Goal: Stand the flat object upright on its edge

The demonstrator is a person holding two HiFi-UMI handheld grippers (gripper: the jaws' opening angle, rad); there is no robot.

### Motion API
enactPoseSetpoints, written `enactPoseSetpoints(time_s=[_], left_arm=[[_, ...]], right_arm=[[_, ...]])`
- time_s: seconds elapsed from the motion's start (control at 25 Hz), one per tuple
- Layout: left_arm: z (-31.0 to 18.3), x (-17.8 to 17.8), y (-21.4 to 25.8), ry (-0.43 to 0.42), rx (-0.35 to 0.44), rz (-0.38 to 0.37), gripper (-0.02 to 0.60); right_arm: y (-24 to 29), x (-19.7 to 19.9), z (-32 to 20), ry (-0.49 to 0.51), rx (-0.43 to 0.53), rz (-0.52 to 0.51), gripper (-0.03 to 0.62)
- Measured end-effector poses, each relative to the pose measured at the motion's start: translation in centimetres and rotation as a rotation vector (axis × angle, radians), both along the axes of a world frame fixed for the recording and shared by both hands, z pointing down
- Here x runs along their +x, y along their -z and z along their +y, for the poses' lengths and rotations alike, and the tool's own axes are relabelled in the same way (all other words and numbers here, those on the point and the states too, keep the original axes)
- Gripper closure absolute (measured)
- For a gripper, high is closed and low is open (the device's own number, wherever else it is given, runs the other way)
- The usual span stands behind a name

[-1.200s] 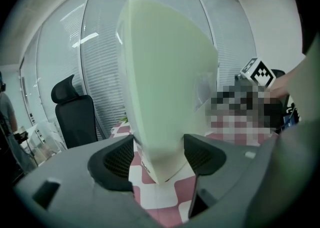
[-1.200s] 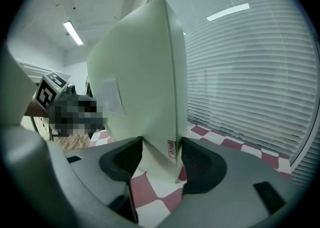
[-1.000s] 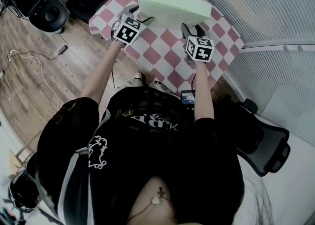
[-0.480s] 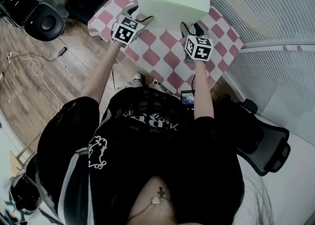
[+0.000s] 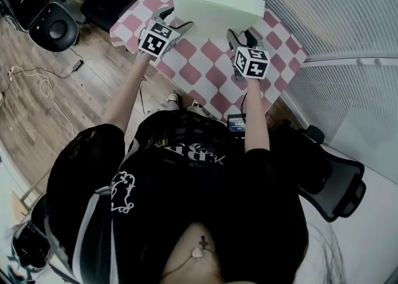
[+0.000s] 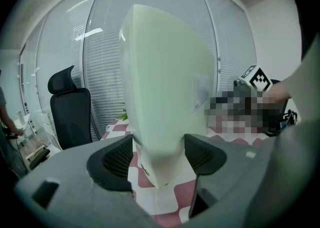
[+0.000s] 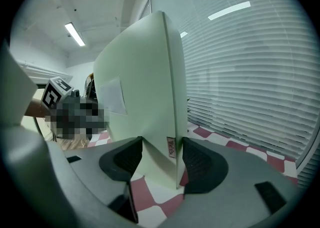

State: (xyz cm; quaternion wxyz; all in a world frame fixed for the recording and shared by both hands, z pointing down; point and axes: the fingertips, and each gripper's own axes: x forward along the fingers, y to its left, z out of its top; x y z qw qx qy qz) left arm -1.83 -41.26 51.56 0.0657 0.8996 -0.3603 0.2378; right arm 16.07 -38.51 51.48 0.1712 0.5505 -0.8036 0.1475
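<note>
While clamped in left tongs point(image 6: 159, 156) (and right tongs point(image 7: 161, 155)), box point(image 5: 214, 3) stands.

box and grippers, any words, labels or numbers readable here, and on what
Nothing here can be read as text.
Red label on the box edge: print too small to read.
Pale sticker on the box face: looks blank.
Cubes on the left gripper and right gripper: square markers only, no words.
Shirt print: too blurred to read.

An office is suggested by glass partitions point(image 6: 102, 52) hung with blinds point(image 7: 250, 72), a black swivel chair point(image 6: 70, 117) and ceiling strip lights point(image 7: 75, 33).
</note>
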Motion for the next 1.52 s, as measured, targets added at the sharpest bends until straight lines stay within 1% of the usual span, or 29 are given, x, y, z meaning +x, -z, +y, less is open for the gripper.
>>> enactPoseSetpoints(time_s=[0.28,0.6,1.2,1.52], left_arm=[[0.4,-0.1,0.4,-0.022,-0.013,0.023,0.261],[0.4,-0.1,0.8,-0.053,-0.008,0.017,0.261],[0.4,-0.5,1.0,-0.066,0.003,0.002,0.261],[0.3,-0.3,1.4,-0.069,0.003,0.018,0.261]], right_arm=[[0.3,-0.2,0.1,0.018,-0.003,-0.061,0.356],[0.2,-0.2,-0.3,0.018,-0.019,-0.052,0.356],[0.2,-0.3,-0.5,0.018,-0.029,-0.045,0.356],[0.2,-0.3,-0.6,0.014,-0.035,-0.043,0.356]])
